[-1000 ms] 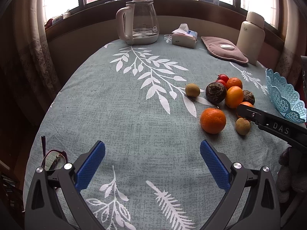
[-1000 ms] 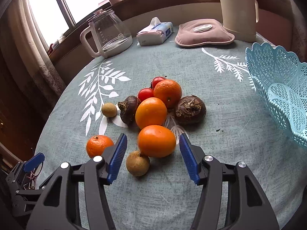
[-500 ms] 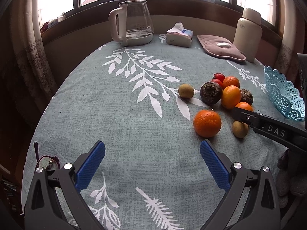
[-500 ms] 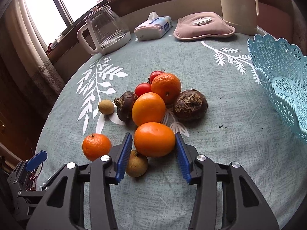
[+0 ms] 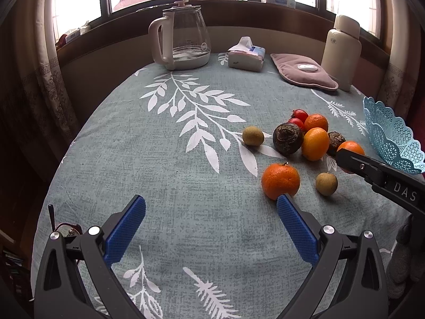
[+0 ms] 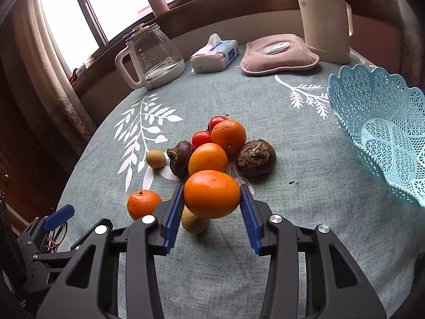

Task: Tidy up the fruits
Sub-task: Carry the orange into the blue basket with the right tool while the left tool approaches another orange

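Closing since before, right tongs (image 6: 212, 199) now clamp the orange (image 6: 212, 193); left tongs (image 5: 211, 212) apart over bare cloth (image 5: 164, 175)

a home, by the look of it: a round table (image 5: 132, 146) under a leaf-print cloth, pushed against a window sill (image 5: 265, 8) with patterned curtains (image 5: 50, 85). on it stand a glass kettle (image 5: 183, 37), a tissue pack (image 5: 247, 57), a pink hot-water pad (image 5: 305, 73), a cream thermos (image 5: 342, 50) and a lacy blue fruit basket (image 6: 385, 138).
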Tool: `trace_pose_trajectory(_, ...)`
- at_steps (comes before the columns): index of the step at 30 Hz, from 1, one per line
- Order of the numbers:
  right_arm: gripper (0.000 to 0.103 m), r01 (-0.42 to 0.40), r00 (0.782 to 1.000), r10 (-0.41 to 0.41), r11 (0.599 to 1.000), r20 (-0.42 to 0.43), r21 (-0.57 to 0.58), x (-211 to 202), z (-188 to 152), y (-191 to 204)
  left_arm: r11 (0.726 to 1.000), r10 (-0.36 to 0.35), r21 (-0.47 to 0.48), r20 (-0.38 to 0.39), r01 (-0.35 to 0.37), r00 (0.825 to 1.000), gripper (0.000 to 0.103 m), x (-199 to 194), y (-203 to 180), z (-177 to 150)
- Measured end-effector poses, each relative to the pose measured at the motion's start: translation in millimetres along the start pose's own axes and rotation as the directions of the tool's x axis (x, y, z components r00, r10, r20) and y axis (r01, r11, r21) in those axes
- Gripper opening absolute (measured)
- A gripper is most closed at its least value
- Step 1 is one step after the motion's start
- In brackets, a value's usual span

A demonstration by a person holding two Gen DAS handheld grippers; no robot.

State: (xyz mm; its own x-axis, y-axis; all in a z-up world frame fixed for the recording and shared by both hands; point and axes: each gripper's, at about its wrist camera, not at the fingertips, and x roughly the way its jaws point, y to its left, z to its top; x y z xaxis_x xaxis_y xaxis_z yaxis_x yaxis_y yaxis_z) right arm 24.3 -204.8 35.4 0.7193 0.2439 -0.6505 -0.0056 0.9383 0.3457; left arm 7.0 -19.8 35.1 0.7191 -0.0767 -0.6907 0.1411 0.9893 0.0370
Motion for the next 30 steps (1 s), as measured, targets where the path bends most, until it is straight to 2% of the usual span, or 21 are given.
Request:
trace_pose_trajectory(8,0.044,0.003,0.999,-0.004,1.000,0.042,0.028,-24,8,-16,1.000,-0.015,0.004,0.001,0.015,1.000,0.098,6,-13,9)
trace_pose_trajectory(16,0.044,0.004,0.997,-0.007,0.999,0.077,0.038,-45,13,-29,0.999,-0.035,0.038,-0.036,0.036,0.999,0.096,28,-34,15)
trace_pose_trajectory(21,0.044,0.010,0.995,-0.015,0.998,0.098,0.056,-54,18,-39,0.995,-0.081,0.054,-0.051,0.084,0.995,0.083,32,-44,22)
trace_pose_trajectory(28,0.044,0.023,0.991,-0.034,0.996,0.128,0.084,-67,23,-57,0.989,-0.132,0.051,-0.084,0.136,0.988,0.079,40,-54,23)
trace_pose_trajectory(30,0.044,0.027,0.989,-0.041,0.995,0.139,0.096,-72,24,-62,0.987,-0.145,0.052,-0.090,0.150,0.985,0.073,42,-56,23)
